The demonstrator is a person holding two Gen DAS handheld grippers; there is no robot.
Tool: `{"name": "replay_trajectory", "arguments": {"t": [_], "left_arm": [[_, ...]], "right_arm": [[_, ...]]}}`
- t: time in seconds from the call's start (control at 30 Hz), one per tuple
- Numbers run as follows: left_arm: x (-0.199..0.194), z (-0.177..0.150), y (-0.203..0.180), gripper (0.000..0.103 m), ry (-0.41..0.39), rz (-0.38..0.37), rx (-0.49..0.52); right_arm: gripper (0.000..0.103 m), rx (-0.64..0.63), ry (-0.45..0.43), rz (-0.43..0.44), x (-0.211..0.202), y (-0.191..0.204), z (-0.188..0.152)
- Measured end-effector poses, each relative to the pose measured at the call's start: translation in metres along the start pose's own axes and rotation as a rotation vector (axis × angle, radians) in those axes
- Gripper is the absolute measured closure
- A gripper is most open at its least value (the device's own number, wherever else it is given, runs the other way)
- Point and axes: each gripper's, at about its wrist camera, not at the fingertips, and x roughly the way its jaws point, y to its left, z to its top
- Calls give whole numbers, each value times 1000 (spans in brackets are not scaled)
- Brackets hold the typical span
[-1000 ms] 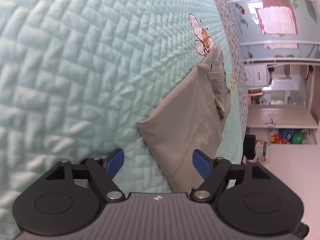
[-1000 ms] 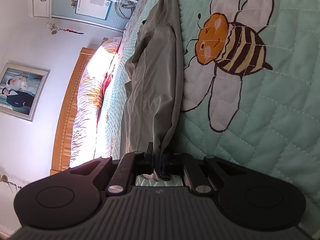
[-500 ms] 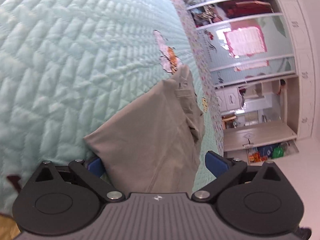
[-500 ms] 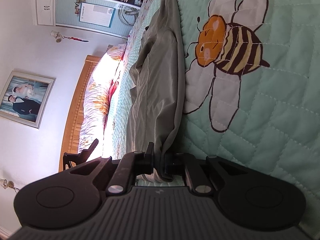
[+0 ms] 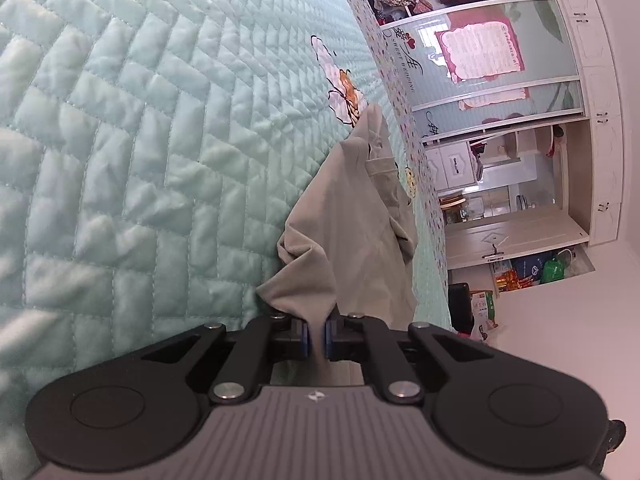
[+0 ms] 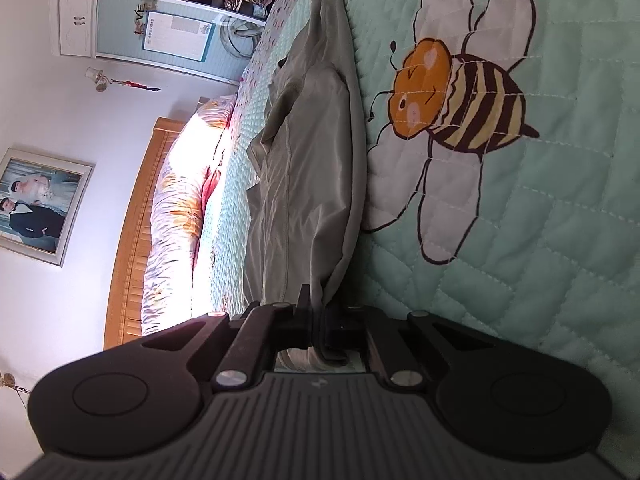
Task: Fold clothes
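Two grippers are now clenched on the same garment (image 5: 352,216), and I have one end in each. My left gripper (image 5: 316,338) has just been closing, and its blue pads (image 5: 305,336) pinch a bunched corner of the grey-green cloth between them. My right gripper (image 6: 317,330) grips the opposite end, where a folded edge runs into its jaws.

Outward from the left gripper, the garment (image 6: 308,168) lies long and narrow on the quilt (image 5: 140,140) of the bed. The bee (image 6: 456,108) printed on the quilt sits just beside the garment's long edge, toward my right-hand end. Beyond the garment from the bee are the pillows and the wooden headboard (image 6: 132,232).

To do this step well, I judge I should raise both ends together and evenly, keeping the cloth lightly taut so it does not sag or twist. The left pinch has gathered wrinkles, so I would move slowly, since thin cloth may slip. I would lay the fold down beside the bee, edges aligned, before letting go.
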Motion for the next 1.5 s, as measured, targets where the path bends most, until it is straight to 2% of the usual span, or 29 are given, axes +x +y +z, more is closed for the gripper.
{"name": "replay_trajectory", "arguments": {"t": [0.13,0.33,0.57,0.77,1.0,1.17,1.27,1.33,1.5], "left_arm": [[-7,0,-4,98,20,-11,28],[-19,3,-16,98,6,-13,68],[-38,-5,-27,98,56,-11,87],[-82,-24,-8,98,131,39,93],[-150,-52,18,98,217,96,98],[-187,-65,19,98,262,79,110],[-200,-70,19,98,267,59,134],[-202,-71,24,98,267,60,115],[-204,-74,28,98,267,43,91]], "right_arm": [[99,-24,13,8,-2,7,-4],[99,-55,11,39,-10,17,-8],[99,16,30,93,-18,16,-23],[99,59,82,106,-44,15,-67],[99,102,169,111,-82,18,-151],[99,127,185,139,-107,27,-196],[99,130,193,153,-120,32,-214],[99,135,195,153,-126,31,-223],[99,176,186,164,-131,22,-229]]}}
